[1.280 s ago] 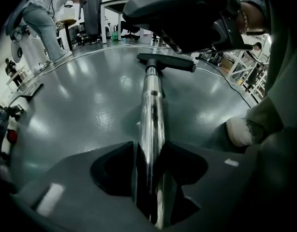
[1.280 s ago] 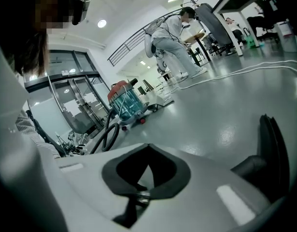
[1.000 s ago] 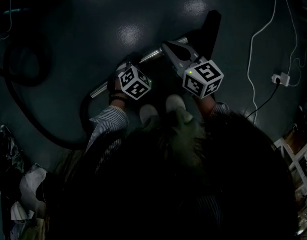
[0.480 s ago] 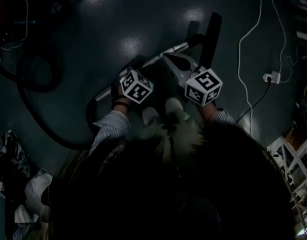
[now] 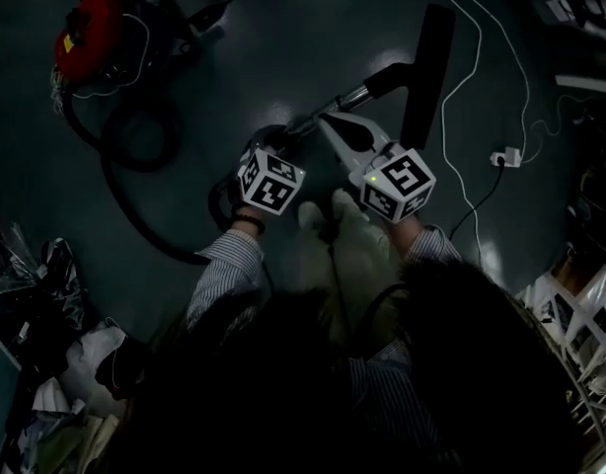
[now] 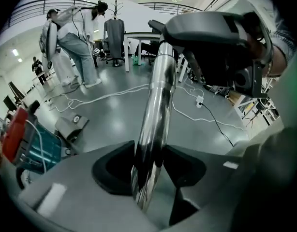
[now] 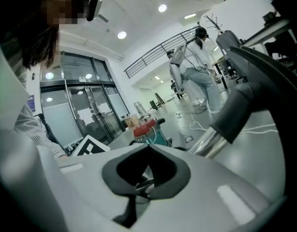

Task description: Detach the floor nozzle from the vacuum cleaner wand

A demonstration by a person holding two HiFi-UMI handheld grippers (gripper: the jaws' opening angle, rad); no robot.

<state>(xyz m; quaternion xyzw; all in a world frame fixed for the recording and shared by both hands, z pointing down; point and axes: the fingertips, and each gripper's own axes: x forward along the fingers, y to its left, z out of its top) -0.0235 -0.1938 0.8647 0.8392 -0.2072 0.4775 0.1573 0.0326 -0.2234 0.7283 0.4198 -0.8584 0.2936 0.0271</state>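
Wand (image 5: pixel 348 97) with floor nozzle (image 5: pixel 426 72), in left tool (image 6: pixel 149 167)

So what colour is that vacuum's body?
The vacuum body is red; the head view shows it best.

The left hand-held gripper (image 6: pixel 148 166) has its jaws closed on the shiny wand (image 6: pixel 158 95), dark pads against either side; the wand rises to the grey right hand-held gripper (image 6: pixel 172 28) at top; white cables (image 6: pixel 110 94) trail across the glossy floor (image 6: pixel 114 117); a red vacuum cleaner (image 6: pixel 15 134) sits far left; people (image 6: pixel 76 37) stand beyond.
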